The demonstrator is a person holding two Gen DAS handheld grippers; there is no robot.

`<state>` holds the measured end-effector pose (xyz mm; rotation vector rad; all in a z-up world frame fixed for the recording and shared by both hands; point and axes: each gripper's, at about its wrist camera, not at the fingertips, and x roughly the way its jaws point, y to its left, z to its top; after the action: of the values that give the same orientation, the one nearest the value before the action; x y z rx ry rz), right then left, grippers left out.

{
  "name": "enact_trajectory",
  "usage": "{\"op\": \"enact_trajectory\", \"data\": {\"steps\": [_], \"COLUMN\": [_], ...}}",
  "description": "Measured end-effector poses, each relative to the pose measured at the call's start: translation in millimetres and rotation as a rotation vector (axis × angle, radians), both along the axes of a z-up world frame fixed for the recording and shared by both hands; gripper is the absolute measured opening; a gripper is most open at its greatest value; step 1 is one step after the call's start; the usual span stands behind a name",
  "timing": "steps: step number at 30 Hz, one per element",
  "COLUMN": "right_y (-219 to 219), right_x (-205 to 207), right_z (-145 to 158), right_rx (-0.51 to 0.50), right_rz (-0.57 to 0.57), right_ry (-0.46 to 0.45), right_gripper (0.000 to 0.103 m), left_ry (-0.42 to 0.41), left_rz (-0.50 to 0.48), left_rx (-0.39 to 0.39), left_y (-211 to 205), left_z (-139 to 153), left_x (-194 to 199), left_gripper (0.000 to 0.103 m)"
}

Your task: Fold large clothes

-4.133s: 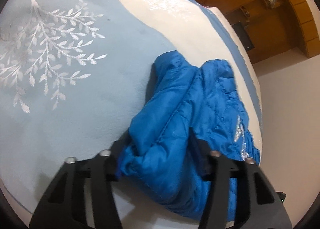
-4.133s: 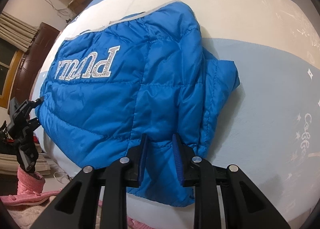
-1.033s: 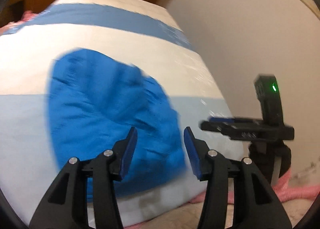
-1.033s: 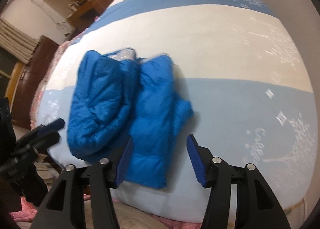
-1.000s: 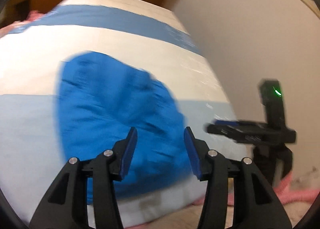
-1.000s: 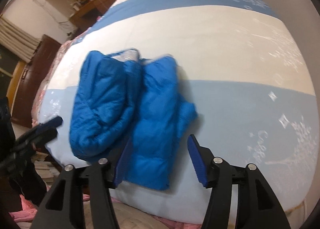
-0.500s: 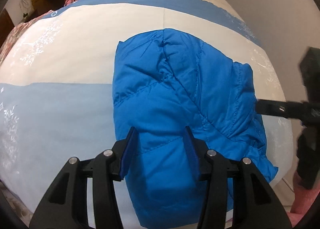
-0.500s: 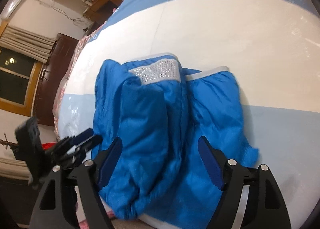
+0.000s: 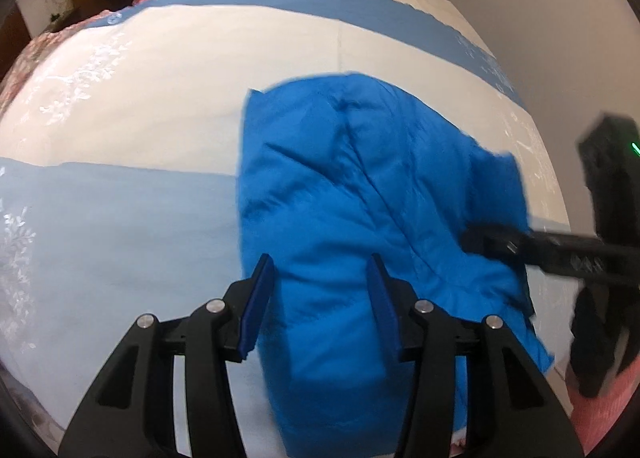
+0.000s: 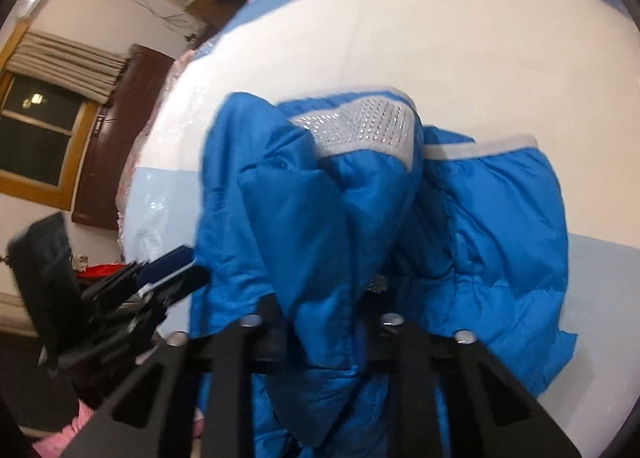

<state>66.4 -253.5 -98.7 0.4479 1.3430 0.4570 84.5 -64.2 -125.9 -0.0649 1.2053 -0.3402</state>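
The left claw point(image 9: 320, 298) stands half spread, its blue pads on either side of a fold of the bright blue quilted puffer jacket point(image 9: 360, 198), whether pressing cannot be told. The jacket lies bunched ahead of it on the blue-and-cream striped bedspread point(image 9: 120, 118). The right claw point(image 10: 320, 322) is closing, jacket fabric bulging between its jaws and hiding the pads.

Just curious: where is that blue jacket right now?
The blue jacket lies bunched on the striped bed cover near its edge, directly before both grippers.
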Motion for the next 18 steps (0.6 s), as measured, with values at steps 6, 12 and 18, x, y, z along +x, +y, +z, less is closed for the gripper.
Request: {"op": "enact_trajectory", "data": {"steps": [6, 12, 18], "right_y": [-13.2, -45.1, -85.0], "right_x": [-36.8, -79.2, -97.9], "right_z": [48.2, 77.6, 63.0], "right_rx": [0.008, -0.023, -0.026], "right_rz": [-0.025, -0.1, -0.187], "right_ry": [-0.096, -0.151, -0.122], "right_gripper": [0.014, 0.014, 0.014], "left_ry": [-0.075, -0.122, -0.1], "left_rz": [-0.008, -0.096, -0.189], "left_rx": [0.011, -0.007, 0.02], "left_y": [-3.6, -35.3, -68.1], "left_z": [30.7, 53.8, 35.8], "left_x": [-3.1, -20.3, -37.8], "left_gripper": [0.047, 0.047, 0.047]}}
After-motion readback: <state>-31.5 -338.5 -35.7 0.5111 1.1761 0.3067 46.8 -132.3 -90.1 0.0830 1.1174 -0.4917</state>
